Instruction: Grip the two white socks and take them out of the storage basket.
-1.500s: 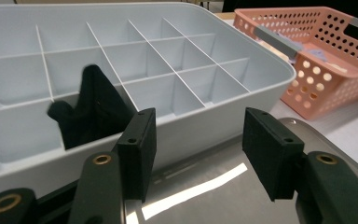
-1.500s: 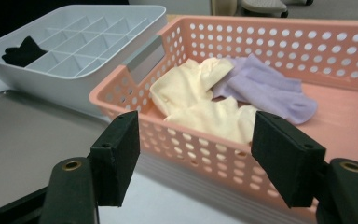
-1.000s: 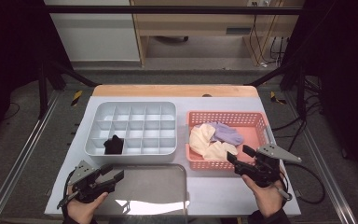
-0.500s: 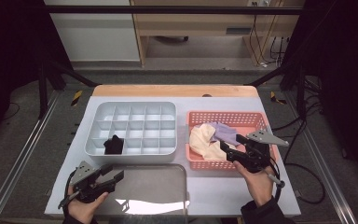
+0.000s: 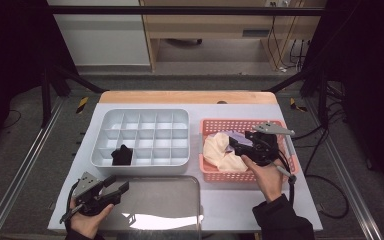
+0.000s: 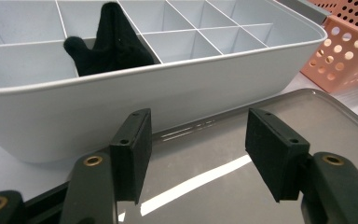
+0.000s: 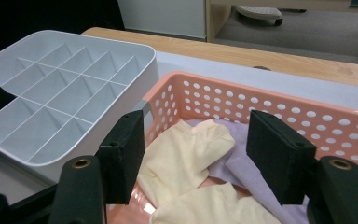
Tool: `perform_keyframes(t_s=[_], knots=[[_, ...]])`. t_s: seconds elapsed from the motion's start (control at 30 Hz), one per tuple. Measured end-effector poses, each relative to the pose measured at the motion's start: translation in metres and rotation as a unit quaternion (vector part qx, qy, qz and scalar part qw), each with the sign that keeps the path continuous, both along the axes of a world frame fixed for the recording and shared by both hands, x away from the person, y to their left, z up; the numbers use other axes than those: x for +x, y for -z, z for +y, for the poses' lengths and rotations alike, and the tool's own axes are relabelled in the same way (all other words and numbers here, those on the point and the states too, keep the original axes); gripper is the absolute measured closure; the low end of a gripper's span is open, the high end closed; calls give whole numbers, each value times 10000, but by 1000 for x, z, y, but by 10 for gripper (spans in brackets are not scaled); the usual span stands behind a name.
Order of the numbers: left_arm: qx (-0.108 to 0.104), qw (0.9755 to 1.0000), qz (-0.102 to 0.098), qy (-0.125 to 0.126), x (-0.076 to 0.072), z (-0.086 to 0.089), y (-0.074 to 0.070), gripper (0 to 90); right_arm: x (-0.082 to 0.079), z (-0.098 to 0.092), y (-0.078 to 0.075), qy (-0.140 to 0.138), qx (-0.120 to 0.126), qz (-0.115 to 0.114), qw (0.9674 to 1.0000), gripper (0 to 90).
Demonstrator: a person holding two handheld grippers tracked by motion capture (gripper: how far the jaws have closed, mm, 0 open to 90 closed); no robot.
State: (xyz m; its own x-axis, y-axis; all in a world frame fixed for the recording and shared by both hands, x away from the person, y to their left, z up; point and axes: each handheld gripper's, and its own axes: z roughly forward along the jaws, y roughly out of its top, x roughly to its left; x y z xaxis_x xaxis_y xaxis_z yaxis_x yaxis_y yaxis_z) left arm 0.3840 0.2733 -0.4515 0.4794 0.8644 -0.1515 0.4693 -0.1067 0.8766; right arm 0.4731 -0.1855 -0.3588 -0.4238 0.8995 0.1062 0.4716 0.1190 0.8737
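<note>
A: Right gripper [image 5: 237,146] is over the pink basket [image 5: 286,165], jaws spread with nothing between them, though they've just been narrowing. Cream sock [image 7: 186,156] lies in the basket's left half, lilac cloth [image 7: 249,168] beside it.

B: Left gripper [image 6: 198,151]?

A: Released too, parked over the steel tray [image 6: 335,126]. I'd drop the right one straight onto a cream fold and pinch a single layer, clear of the lilac. One black sock [image 5: 122,155] already sits in the divided bin [image 5: 145,163].
</note>
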Motion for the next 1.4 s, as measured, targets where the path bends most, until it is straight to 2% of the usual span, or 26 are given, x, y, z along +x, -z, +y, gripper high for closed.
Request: perform_keyframes(t_s=[0.07, 0.43, 0.6, 0.77, 0.83, 1.03, 1.4], knots=[[1, 10000, -5, 8, 1, 0, 0, 402, 5, 3, 1, -17, 24, 31, 10000, 384], [38, 9999, -36, 113, 3, 0, 1, 418, 36, 21, 4, -20, -228, 149, 9996, 407], [49, 9999, 63, 102, 5, 1, 2, 422, 49, 27, 9, 25, -273, 249, 9993, 418], [32, 10000, 22, 58, 5, 3, 3, 419, 63, 33, 16, 59, -450, 303, 9985, 424], [30, 10000, 22, 53, 5, 4, 3, 418, 67, 35, 19, 88, -427, 339, 9985, 432], [21, 10000, 47, 67, 5, 4, 3, 418, 77, 41, 34, 110, -602, 522, 9968, 458], [53, 10000, 38, 74, 6, 4, 3, 418, 85, 45, 56, 143, -754, 713, 9945, 485]])
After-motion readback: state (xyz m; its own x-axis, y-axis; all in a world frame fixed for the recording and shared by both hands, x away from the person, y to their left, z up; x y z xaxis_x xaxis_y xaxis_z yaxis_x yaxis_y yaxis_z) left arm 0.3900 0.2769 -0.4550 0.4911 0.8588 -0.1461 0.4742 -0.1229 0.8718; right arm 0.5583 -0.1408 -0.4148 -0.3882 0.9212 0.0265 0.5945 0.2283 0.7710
